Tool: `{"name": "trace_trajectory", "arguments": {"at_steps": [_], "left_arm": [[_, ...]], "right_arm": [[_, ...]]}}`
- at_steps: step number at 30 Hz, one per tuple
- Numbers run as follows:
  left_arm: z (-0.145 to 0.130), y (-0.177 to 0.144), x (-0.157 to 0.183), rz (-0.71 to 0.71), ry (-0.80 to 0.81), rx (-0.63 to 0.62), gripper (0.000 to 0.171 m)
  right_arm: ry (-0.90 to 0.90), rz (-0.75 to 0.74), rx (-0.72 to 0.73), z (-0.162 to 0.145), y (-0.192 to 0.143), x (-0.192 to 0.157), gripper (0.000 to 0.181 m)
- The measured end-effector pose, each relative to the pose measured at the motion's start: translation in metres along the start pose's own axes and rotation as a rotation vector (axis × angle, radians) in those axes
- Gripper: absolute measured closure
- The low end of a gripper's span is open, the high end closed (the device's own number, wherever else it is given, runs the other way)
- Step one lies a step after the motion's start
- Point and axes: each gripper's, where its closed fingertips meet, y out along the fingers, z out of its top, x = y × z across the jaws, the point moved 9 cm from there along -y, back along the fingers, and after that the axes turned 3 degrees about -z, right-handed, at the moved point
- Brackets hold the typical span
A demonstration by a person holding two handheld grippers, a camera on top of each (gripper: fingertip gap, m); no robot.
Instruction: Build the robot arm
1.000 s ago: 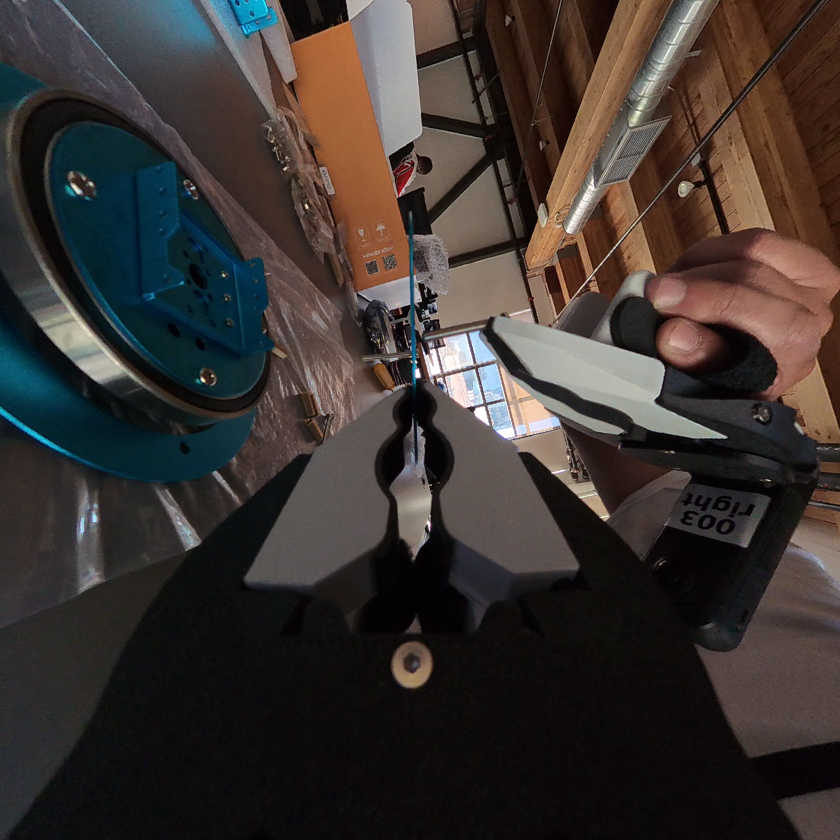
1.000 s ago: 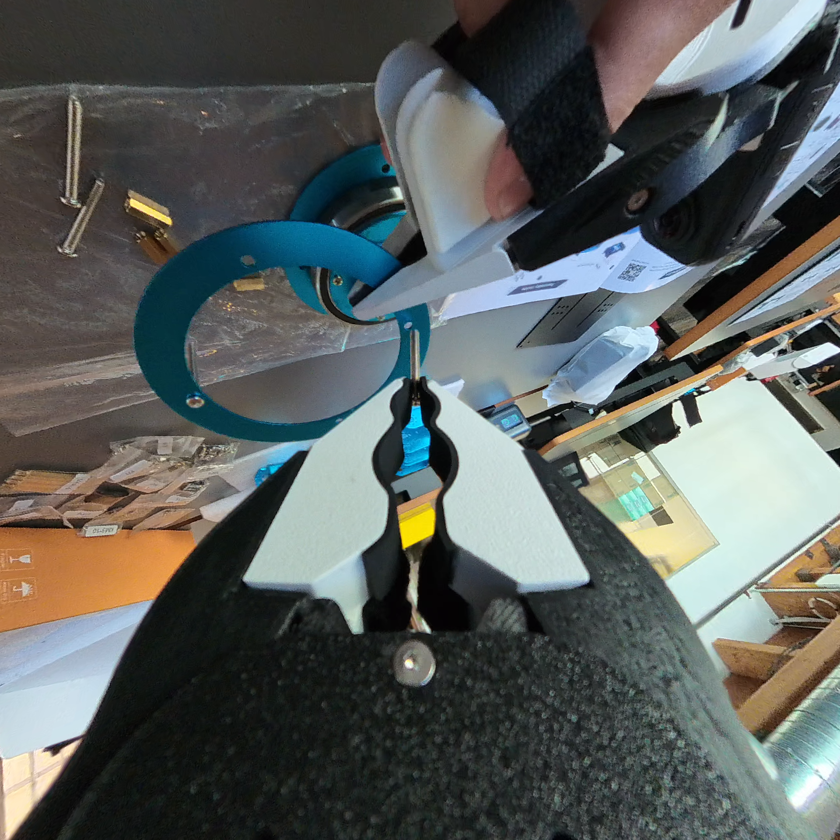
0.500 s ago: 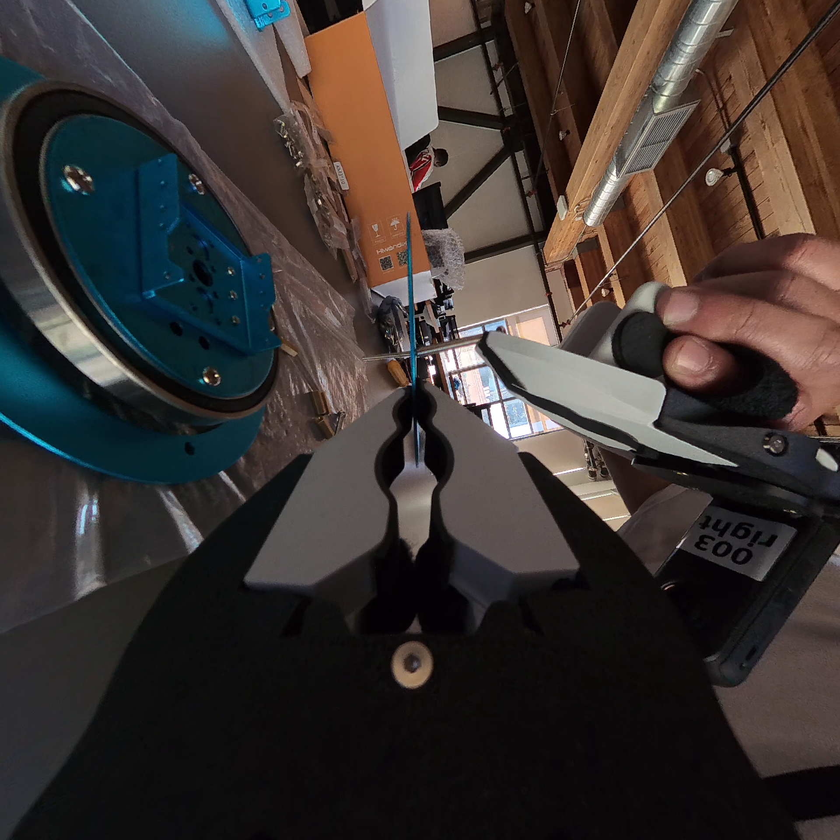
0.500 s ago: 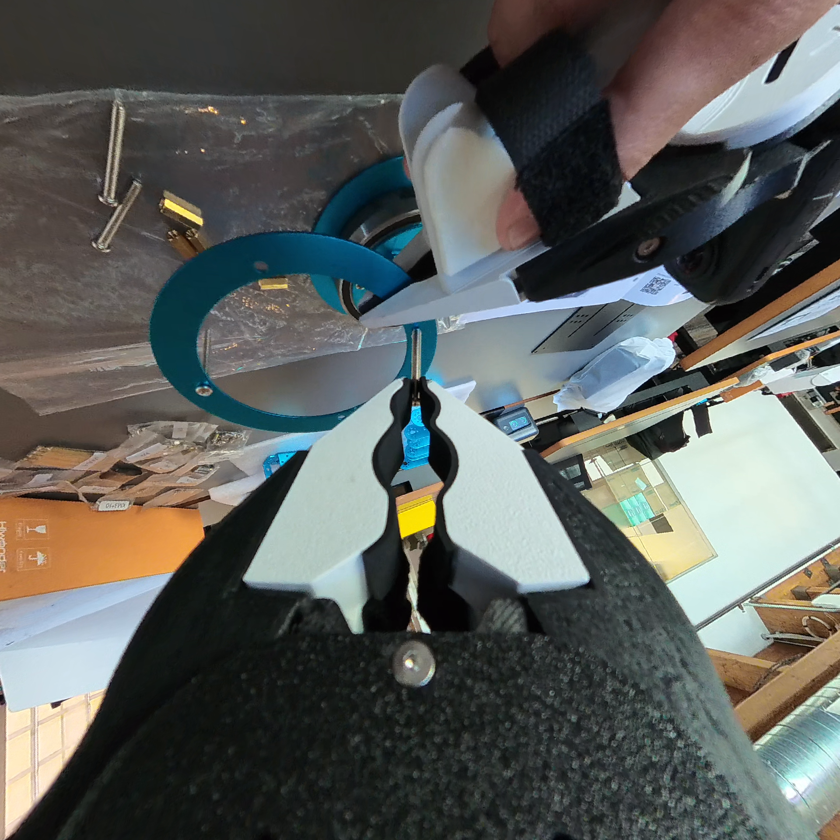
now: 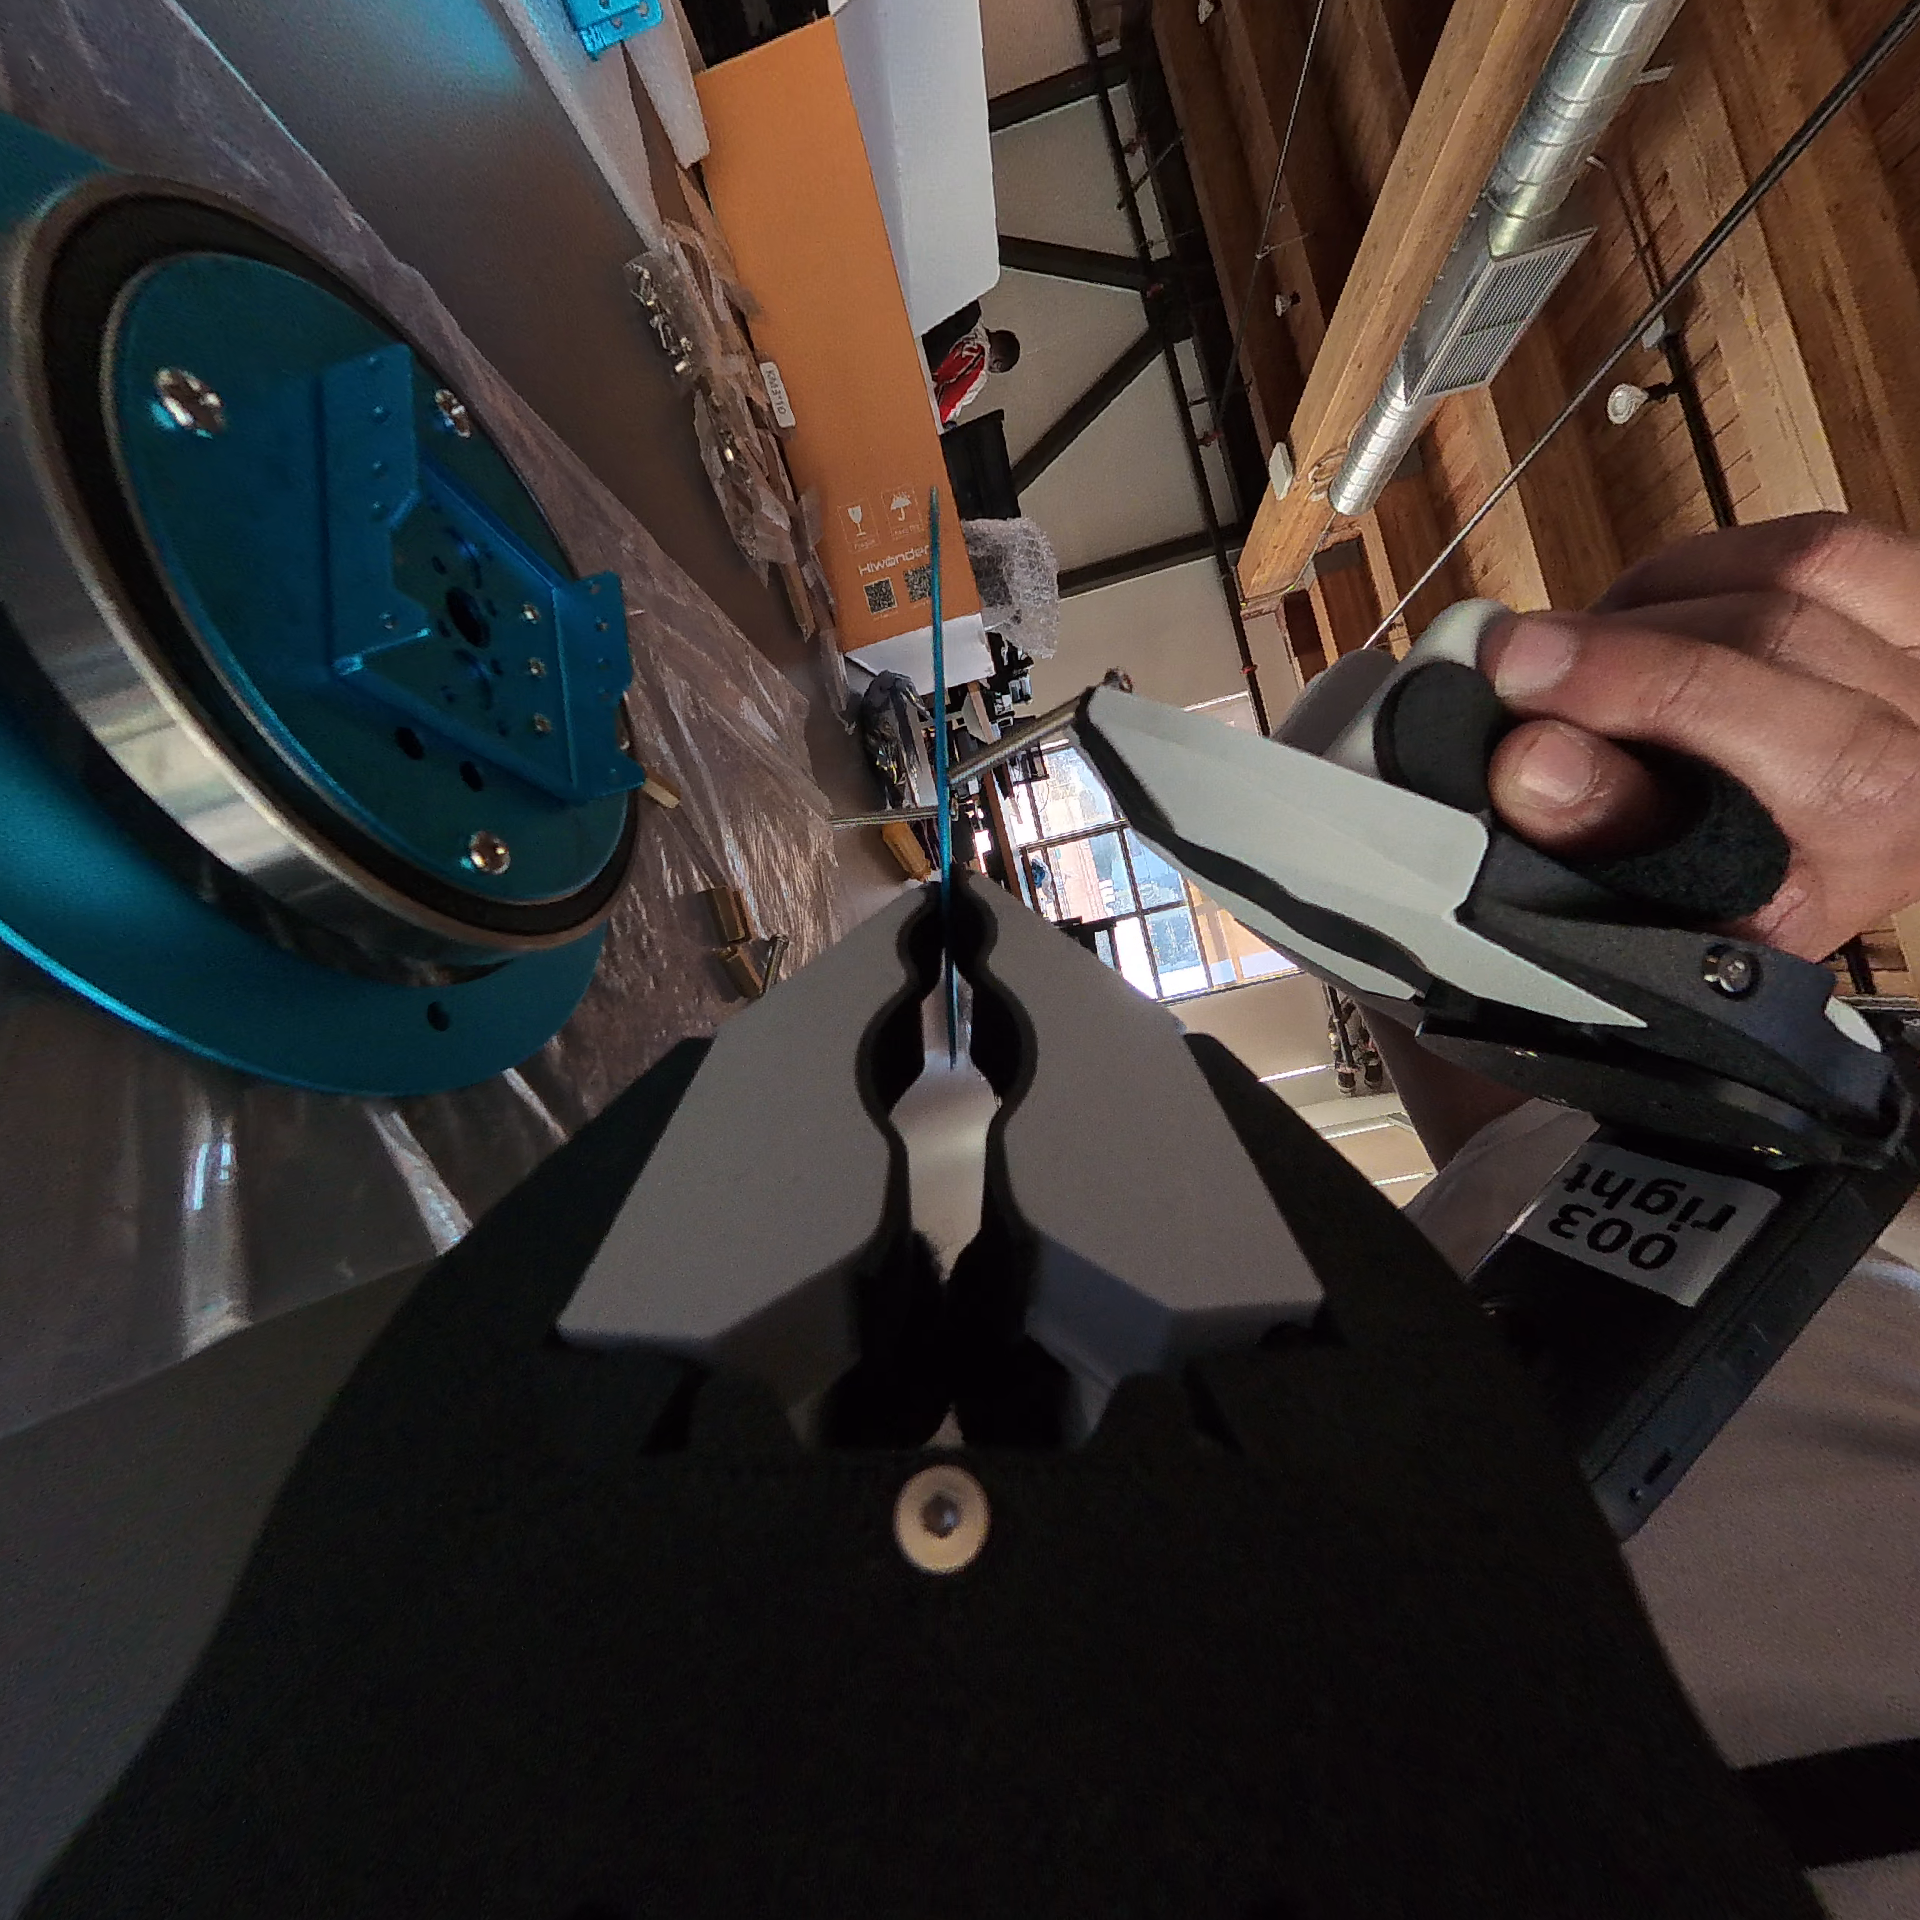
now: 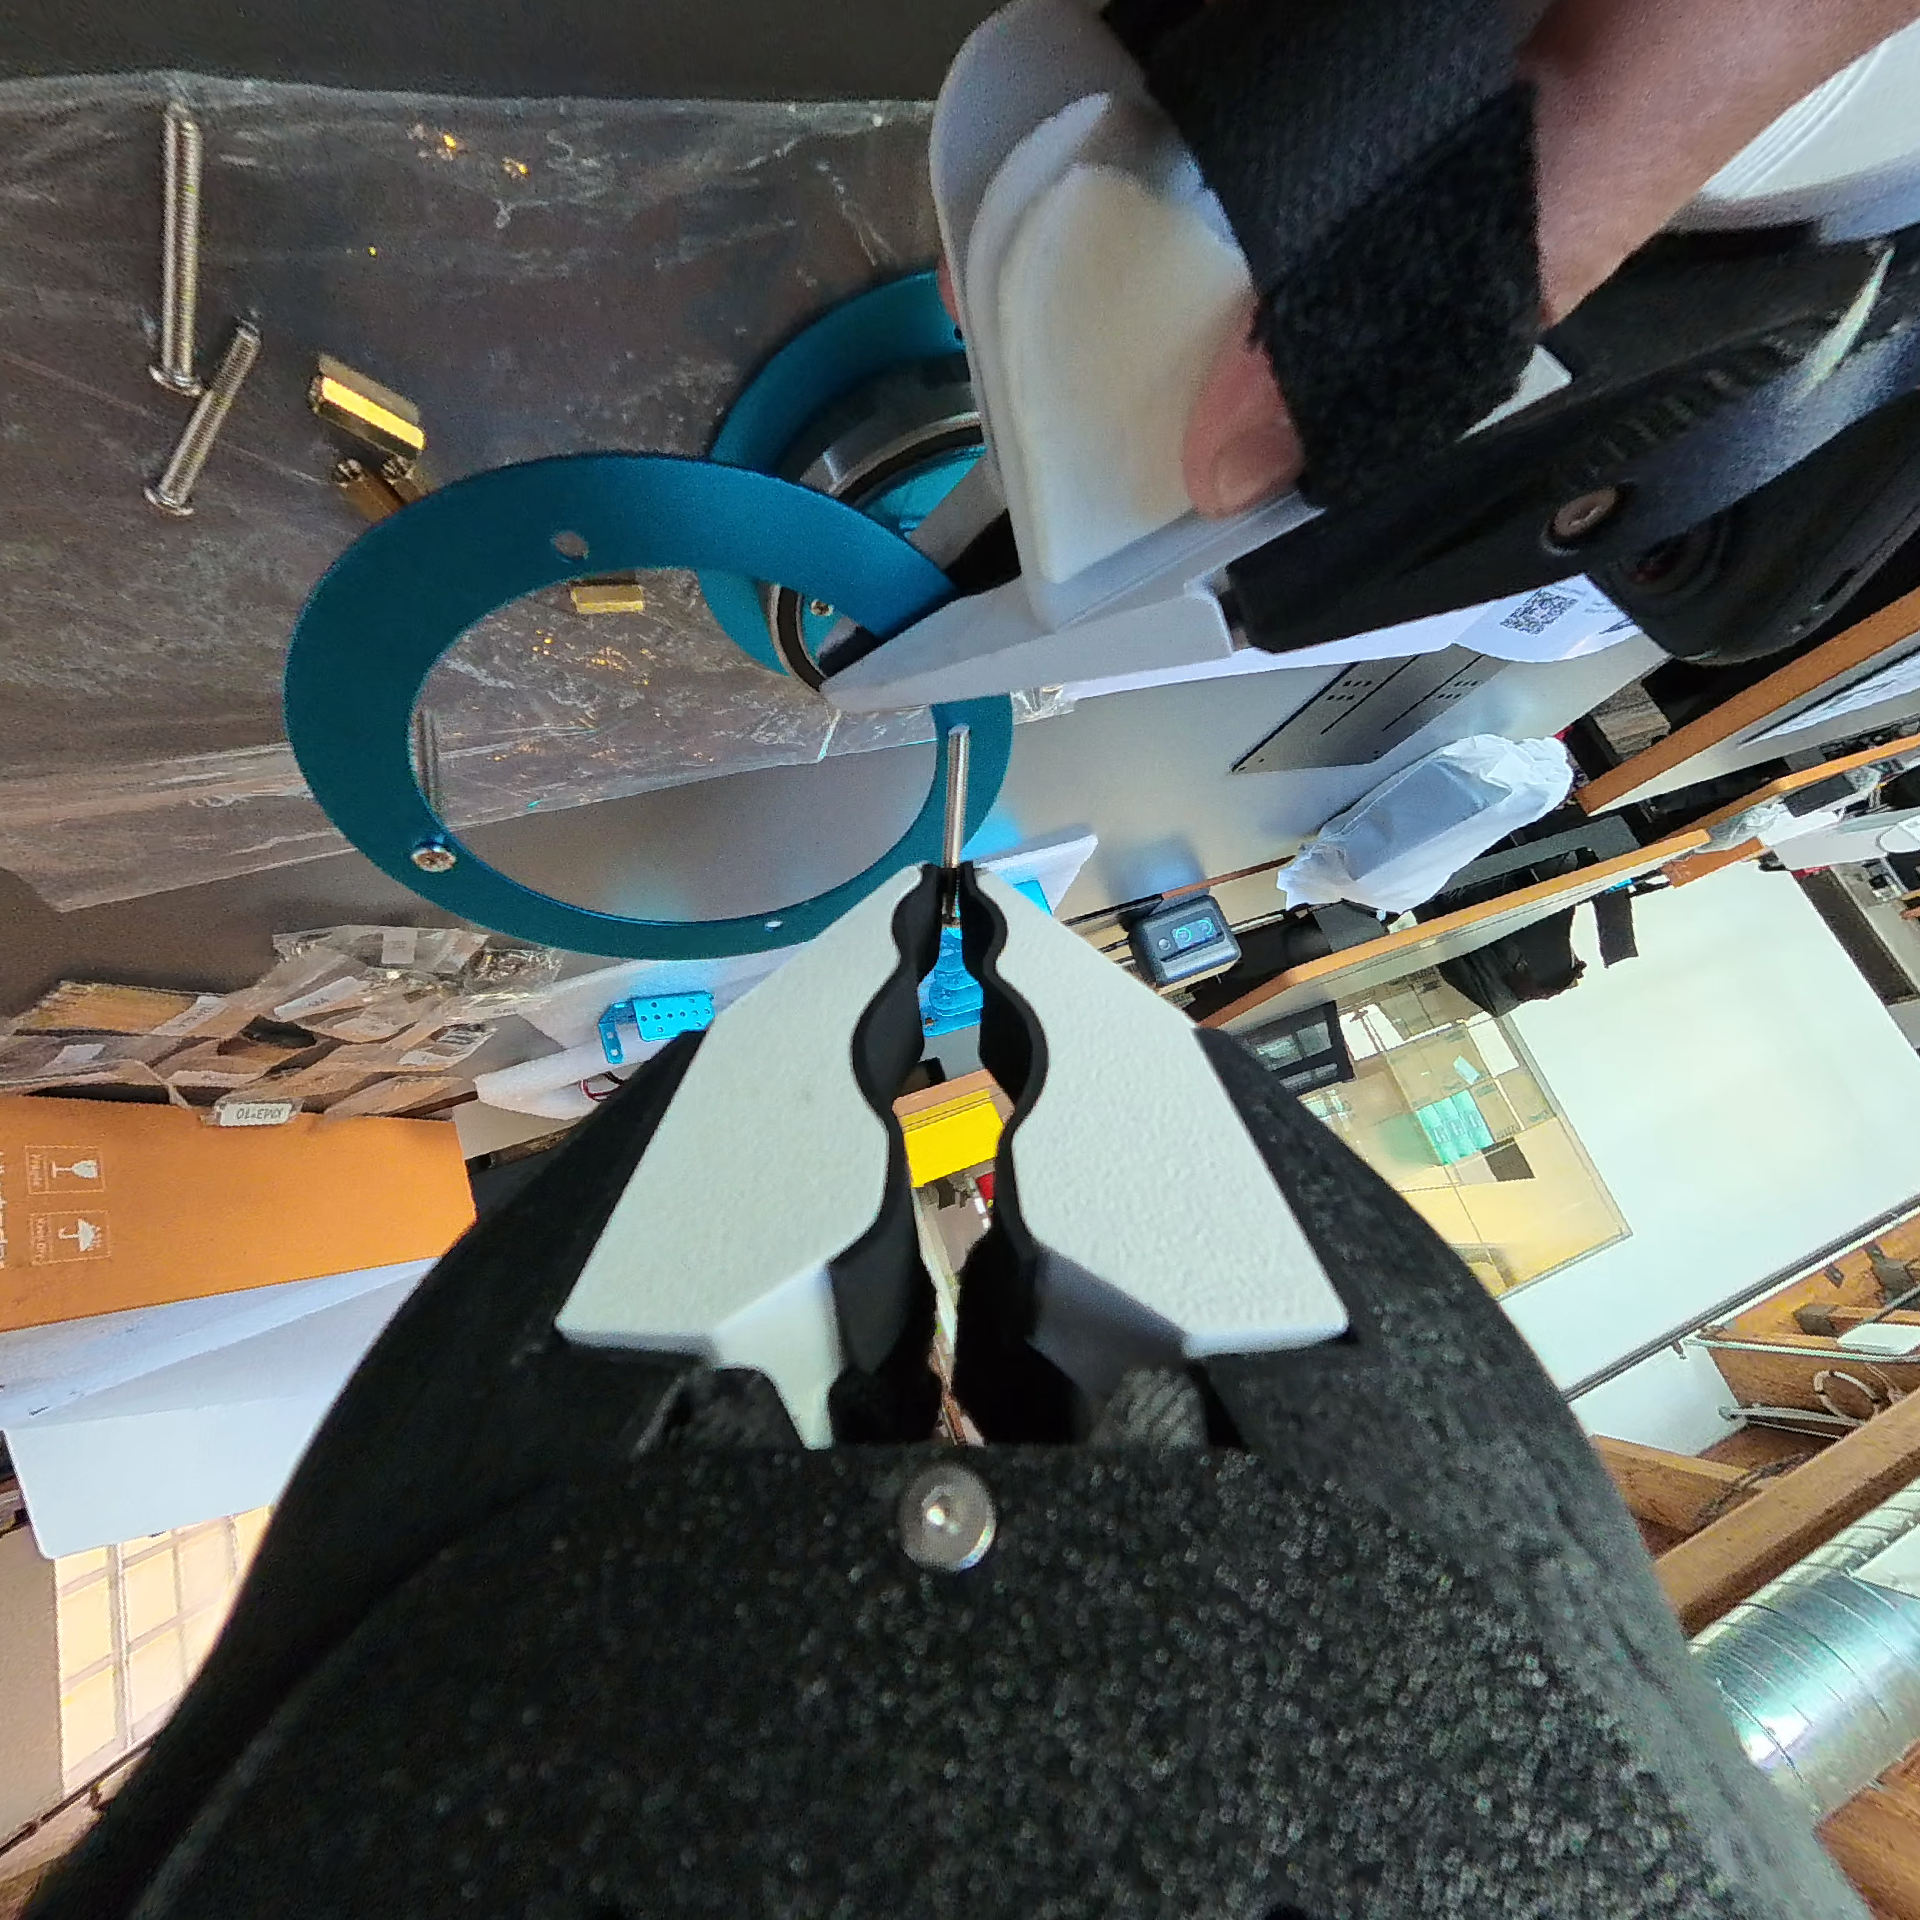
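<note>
- Right wrist view: the right gripper (image 6: 954, 878) is clenched on a long machine screw (image 6: 954, 790), pinching only its lower end, so that the shaft stands out past the fingertips toward the rim of a flat blue ring plate (image 6: 353, 665).
- Left wrist view: the left gripper (image 5: 951, 899) is clamped edge-on upon that ring plate (image 5: 938, 665), which shows here as a thin blue line rising from the tips; the screw (image 5: 1023, 736) comes in from the right and its tip lies just beside the plate.
- Both parts hang in the air, above a plastic sheet (image 6: 540, 239) on the bench. On that sheet sit a blue turntable bearing (image 5: 301, 665), two spare screws (image 6: 179, 244) and some brass standoffs (image 6: 369, 410).
- Risk, as judged: the ring plate is held by a narrow bite at one edge, so any sideways push from the screw could swing or twist it.
- Risk, as judged: the screw is gripped at its very end; a miss against the plate could lever it askew or knock it free.
</note>
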Motion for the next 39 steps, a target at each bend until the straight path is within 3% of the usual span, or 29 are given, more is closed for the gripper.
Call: {"name": "trace_trajectory", "arguments": {"at_steps": [12,19,23,30,34,38,39], "left_arm": [[0.001,0.0,0.0,0.006,0.013,-0.007,0.171],[0.0,0.002,0.004,-0.014,0.019,-0.028,0.171],[0.001,0.001,0.007,-0.034,0.012,-0.036,0.171],[0.004,-0.002,0.01,-0.047,0.002,-0.041,0.171],[0.014,-0.013,0.014,-0.074,-0.019,-0.02,0.171],[0.036,-0.047,0.016,-0.027,-0.009,0.02,0.171],[0.043,-0.055,0.014,-0.009,-0.014,0.023,0.171]], "right_arm": [[0.014,-0.006,0.038,0.008,0.0,0.001,0.179],[0.246,0.101,0.253,0.003,0.0,0.004,0.178],[0.498,0.17,0.371,-0.016,0.0,0.013,0.153],[0.992,0.22,0.651,-0.066,-0.004,0.005,0.15],[1.289,0.228,0.797,-0.088,-0.003,-0.019,0.137],[1.617,0.223,1.007,-0.092,0.005,-0.054,0.097],[1.69,0.184,1.022,-0.089,0.011,-0.063,0.095]]}}
